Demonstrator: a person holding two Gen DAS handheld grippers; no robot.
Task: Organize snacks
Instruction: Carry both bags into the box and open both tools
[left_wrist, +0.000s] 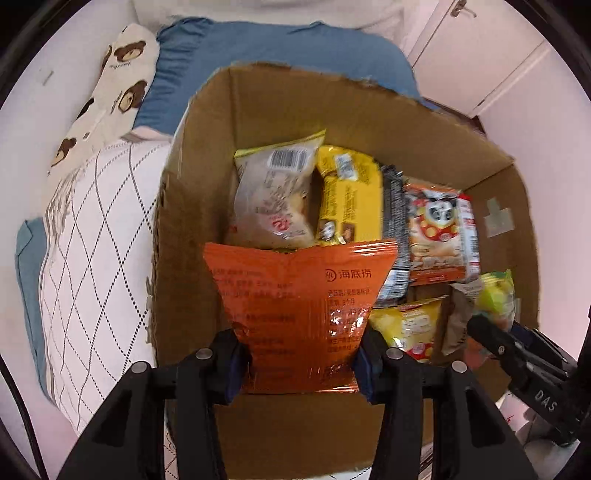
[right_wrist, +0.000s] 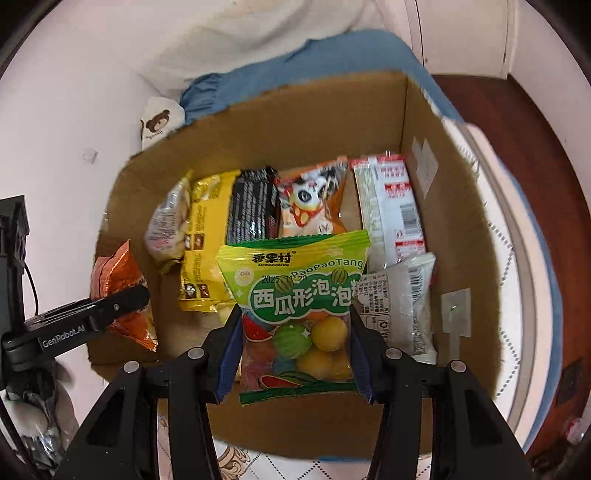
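Your left gripper (left_wrist: 301, 354) clamps the orange packet (left_wrist: 295, 310) by its sides, long axis running up the frame, directly over the cardboard box (left_wrist: 258, 107). Your right gripper (right_wrist: 295, 354) likewise pinches the green candy bag (right_wrist: 299, 295) above the box's lower centre, nearer the open gap.

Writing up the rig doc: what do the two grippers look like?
Both are matte black. The left gripper and right gripper each have two angular fingers with silver round fasteners and blue pads. Seen from the side, one body reads "GenRobot.AI" in white, the other "DAS". A thin black cable runs beside the left one.
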